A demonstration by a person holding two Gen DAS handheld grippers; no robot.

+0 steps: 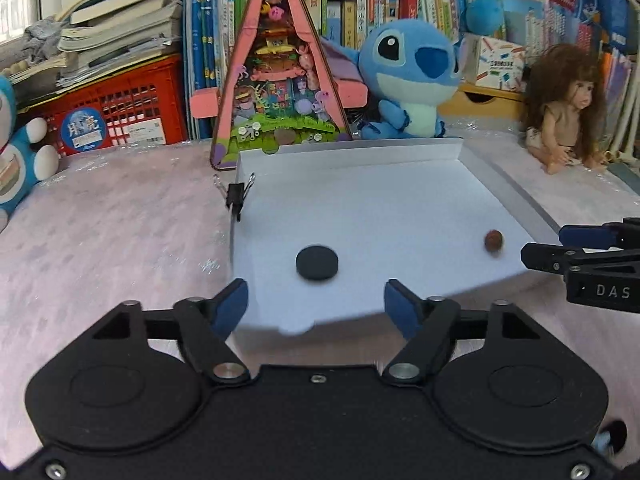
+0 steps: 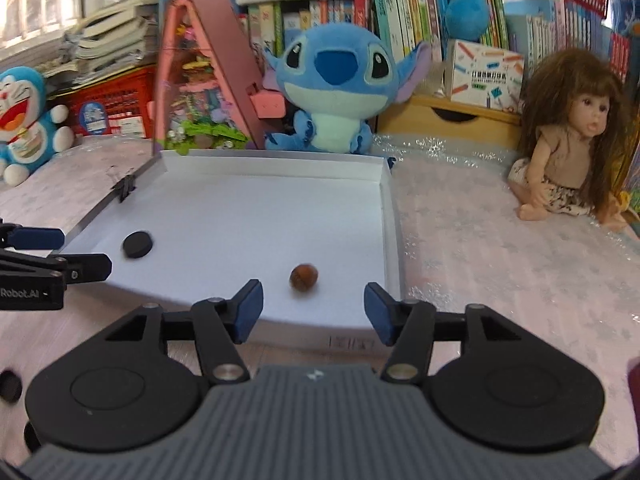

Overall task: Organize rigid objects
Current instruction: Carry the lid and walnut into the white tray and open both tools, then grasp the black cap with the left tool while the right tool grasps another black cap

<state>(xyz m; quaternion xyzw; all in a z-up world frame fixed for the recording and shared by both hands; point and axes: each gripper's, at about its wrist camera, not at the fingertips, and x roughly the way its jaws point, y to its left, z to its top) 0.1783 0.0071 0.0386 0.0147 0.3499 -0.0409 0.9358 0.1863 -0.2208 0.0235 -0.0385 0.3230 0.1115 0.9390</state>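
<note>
Pink shiny table cover point(image 2: 500, 248) under shallow white cardboard tray point(image 1: 508, 196). Round black flat disc point(image 1: 317, 262) and small brown ball point(image 2: 304, 277) lie inside. Toys, books behind. My left gripper point(image 1: 316, 306), right gripper point(image 2: 314, 310) wide open, hold nothing.

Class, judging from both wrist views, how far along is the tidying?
Done: black disc and brown ball lie in the white tray. In hand: nothing; left claw and right claw are open, empty. Left: a dark round piece outside the tray.

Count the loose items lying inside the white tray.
2: a black disc near the tray's left wall, and a brown nut near its front right. The binder clip sits on the rim, uncounted.
</note>
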